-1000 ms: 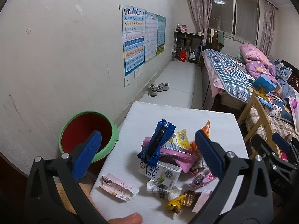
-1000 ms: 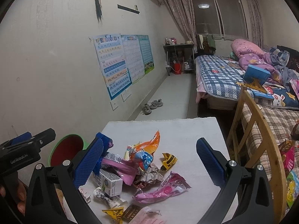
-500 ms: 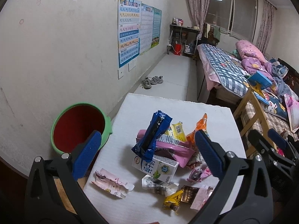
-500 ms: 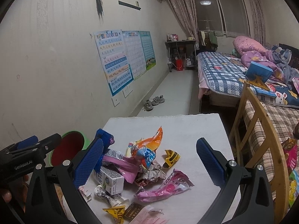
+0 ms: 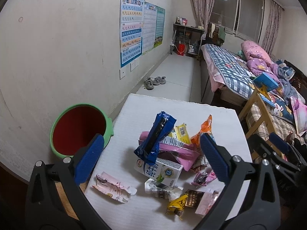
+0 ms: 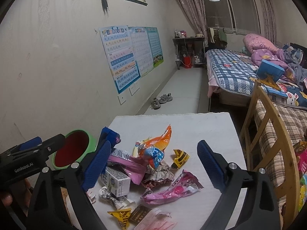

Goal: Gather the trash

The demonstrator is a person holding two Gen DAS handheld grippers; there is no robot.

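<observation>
A heap of trash lies on the white table (image 5: 172, 107): a blue wrapper (image 5: 155, 134) propped upright, a milk carton (image 5: 159, 170), an orange snack bag (image 6: 155, 147), a long pink wrapper (image 6: 172, 190) and a small yellow wrapper (image 6: 180, 158). My left gripper (image 5: 151, 138) hovers open over the near side of the heap, touching nothing. Above the heap's right part my right gripper (image 6: 153, 144) has its jaws closing, still wide apart, with no pad on any wrapper. A green bin with a red inside (image 5: 78, 130) stands left of the table.
A wooden chair (image 6: 268, 134) stands along the table's right side, with a bed (image 5: 230, 71) behind it. A wall with posters (image 5: 132, 28) runs along the left. Shoes (image 5: 153, 81) lie on the floor beyond the table.
The left view has tipped slightly downward, so the heap and bin sit higher in it. The right gripper's jaws have come in a little. The trash has not moved.
</observation>
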